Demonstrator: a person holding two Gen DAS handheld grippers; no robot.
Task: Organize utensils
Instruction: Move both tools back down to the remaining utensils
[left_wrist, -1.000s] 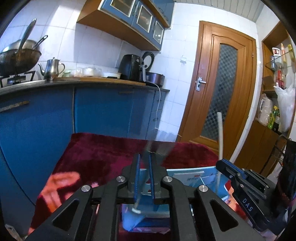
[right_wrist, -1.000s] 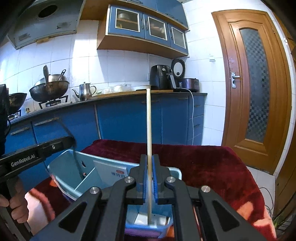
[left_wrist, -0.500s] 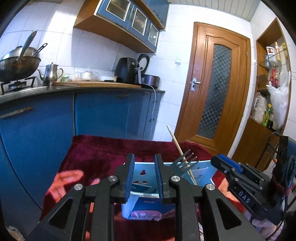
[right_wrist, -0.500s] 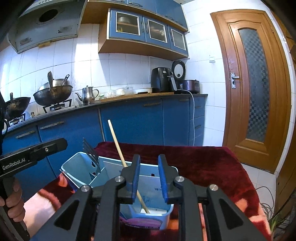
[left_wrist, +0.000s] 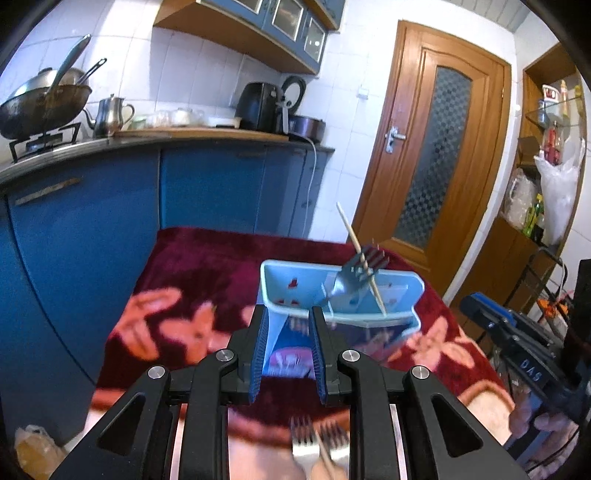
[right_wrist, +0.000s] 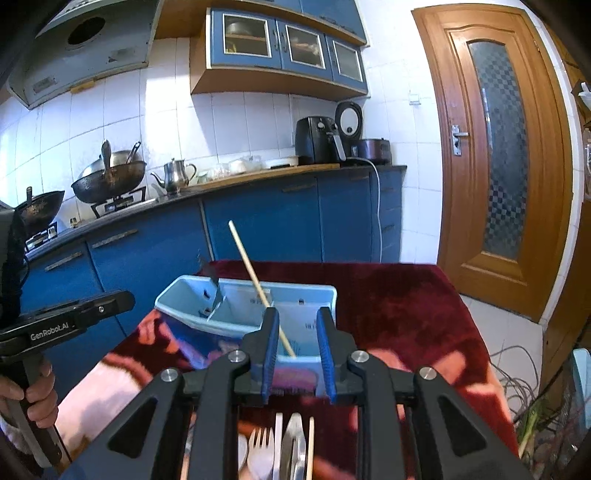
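A: What do we have in front of our left gripper (left_wrist: 287, 347)?

B: Its 2 blue pads stand apart with nothing between them. Just beyond the tips sits the light blue caddy (left_wrist: 280, 291) on the dark red flowered cloth (left_wrist: 207, 273). A metal fork (left_wrist: 351, 277) stands in it, tines up, ahead and to the right of the tips, and 1 wooden chopstick (left_wrist: 360, 254) leans across the fork.

A: And our right gripper (right_wrist: 295, 347)?

B: Spread apart too, gripping nothing. The caddy (right_wrist: 192, 314) lies just past the tips and runs off to their left. The chopstick (right_wrist: 255, 280) rests with its lower end in the compartment straight ahead, between the 2 pads, and tilts up and away to the left. The fork (right_wrist: 214, 291) stands in a compartment farther left.

A: Anything nearer to us than the tips?

B: Below the right gripper we see loose utensils (right_wrist: 280, 450) lying on the cloth: a pale fork, a knife, another chopstick. Below the left gripper, 2 fork heads (left_wrist: 317, 443) show, blurred.
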